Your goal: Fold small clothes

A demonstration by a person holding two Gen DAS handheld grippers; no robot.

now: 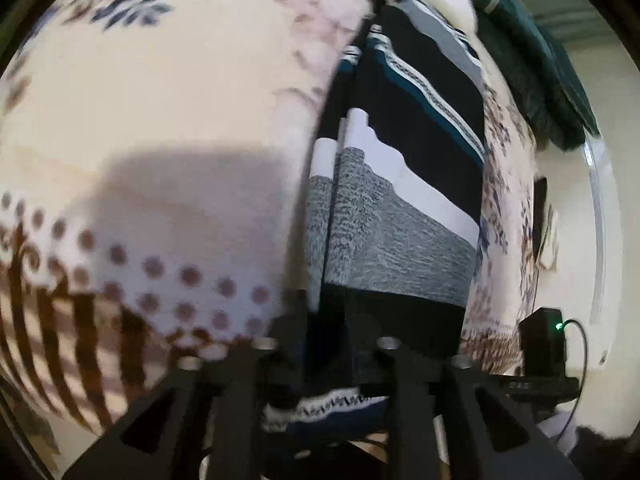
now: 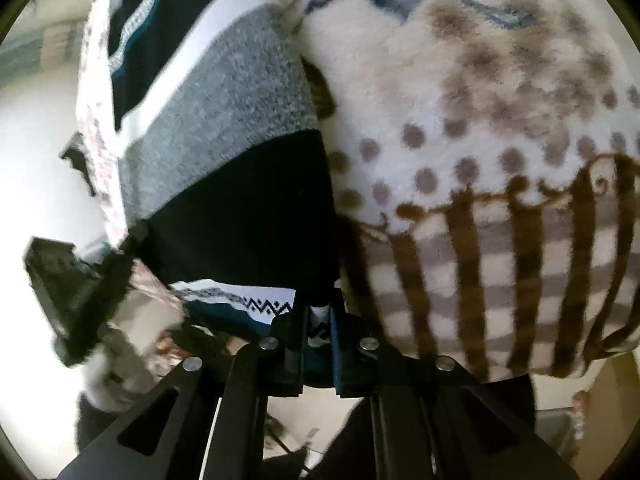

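The striped sweater (image 1: 400, 184) lies folded lengthwise on the blanket (image 1: 168, 120), its near hem hanging over the blanket's near edge. The right gripper (image 2: 318, 328) pinches that patterned hem, its jaws nearly together on the cloth. The left gripper (image 1: 326, 320) clasps the dark band at the hem. A dark green garment (image 1: 532, 64) lies at the blanket's far edge

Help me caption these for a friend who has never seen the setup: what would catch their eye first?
The striped knit garment, banded black, white, grey and teal, lies on a fleecy blanket printed with brown dots and stripes. Its near edge sits between the fingers of both the left gripper and the right gripper. A dark green cloth lies at the far right.
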